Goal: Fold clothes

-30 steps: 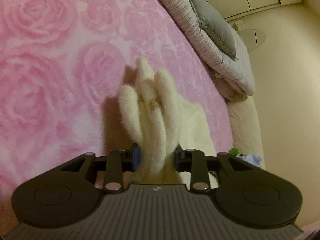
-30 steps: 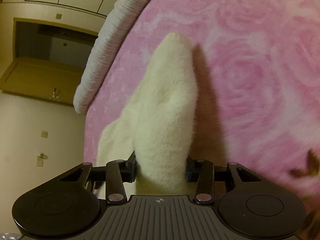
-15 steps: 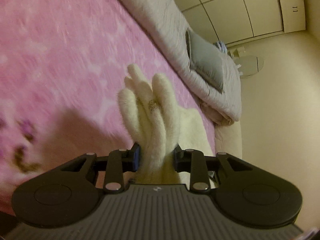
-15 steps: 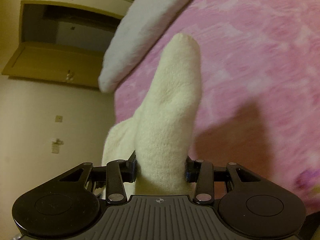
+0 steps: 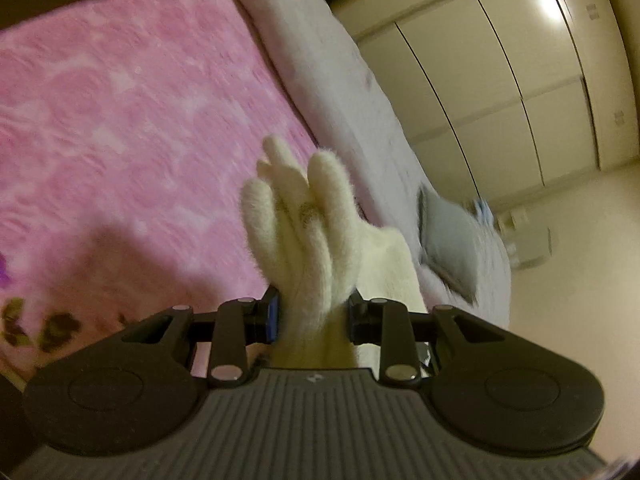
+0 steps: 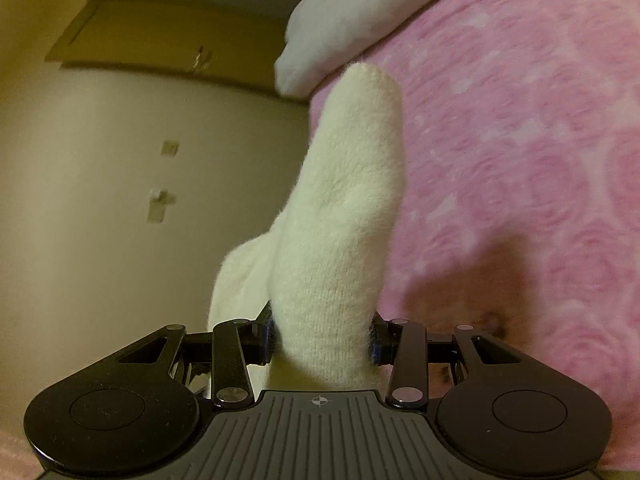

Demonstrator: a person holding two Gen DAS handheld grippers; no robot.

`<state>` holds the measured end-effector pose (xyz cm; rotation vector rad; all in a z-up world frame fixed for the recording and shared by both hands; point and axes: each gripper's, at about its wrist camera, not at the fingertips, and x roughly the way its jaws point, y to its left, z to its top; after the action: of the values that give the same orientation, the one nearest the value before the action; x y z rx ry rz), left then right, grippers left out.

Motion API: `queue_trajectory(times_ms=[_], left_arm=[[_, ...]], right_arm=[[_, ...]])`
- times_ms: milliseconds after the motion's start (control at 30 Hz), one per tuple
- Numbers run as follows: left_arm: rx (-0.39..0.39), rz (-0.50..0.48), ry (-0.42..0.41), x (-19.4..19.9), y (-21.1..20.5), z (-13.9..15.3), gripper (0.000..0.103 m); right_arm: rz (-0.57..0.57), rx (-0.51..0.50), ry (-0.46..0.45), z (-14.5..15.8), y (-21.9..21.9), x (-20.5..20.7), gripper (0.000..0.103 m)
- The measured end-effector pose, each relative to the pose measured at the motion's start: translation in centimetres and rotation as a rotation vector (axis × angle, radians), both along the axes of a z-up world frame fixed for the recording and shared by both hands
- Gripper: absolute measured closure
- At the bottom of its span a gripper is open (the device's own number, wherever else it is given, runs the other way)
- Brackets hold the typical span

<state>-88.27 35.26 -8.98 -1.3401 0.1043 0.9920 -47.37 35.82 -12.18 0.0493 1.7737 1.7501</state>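
- Left claw (image 5: 313, 317): pressed in on a bunched fold of the cream fuzzy garment (image 5: 308, 236); fabric fills the gap between both pads.
- Right claw (image 6: 322, 330): likewise pinching the cream fuzzy garment (image 6: 340, 216), a thick rounded fold standing up from between the pads.
- Garment, left wrist view: gathered into several finger-like ridges rising ahead of the claw, raised above the pink rose-patterned blanket (image 5: 120, 120); remainder trailing to the right and below.
- Garment, right wrist view: second lobe hanging to the left of the held fold; shadow cast on the blanket (image 6: 520, 140) to the right.
- White quilt (image 5: 340, 92) rolled along the far edge of the bed; grey pillow (image 5: 448, 240) lying on it.
- Cream wardrobe doors (image 5: 500, 60) beyond.
- Both views motion-blurred; fine detail not legible.
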Motion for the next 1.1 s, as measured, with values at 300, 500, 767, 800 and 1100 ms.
queue_trajectory(times_ms=[300,500,767,800,1100], left_arm=[[-0.004,0.059,0.01,-8.7,4.3,-0.6,0.078],[-0.003,-0.052,0.01,-17.2,12.2,-2.9,0.078],[-0.004,-0.184,0.056,-27.1,24.1,-7.2,0.078],[0.0,-0.193,0.059,-27.9,25.5,-7.8,0.078],[0.033,-0.236,0.077,-31.9,34.5,-13.8,0.077]], right_arm=[[0.087,-0.002,0.017,-1.3,4.8,-8.0,0.062],[-0.009,-0.004,0.027,-4.0,9.0,-16.6,0.062],[-0.133,-0.024,0.022,-8.9,16.0,-27.9,0.062],[-0.139,-0.021,0.019,-9.4,16.9,-28.9,0.062],[-0.165,0.0,-0.019,-14.9,24.6,-34.0,0.062]])
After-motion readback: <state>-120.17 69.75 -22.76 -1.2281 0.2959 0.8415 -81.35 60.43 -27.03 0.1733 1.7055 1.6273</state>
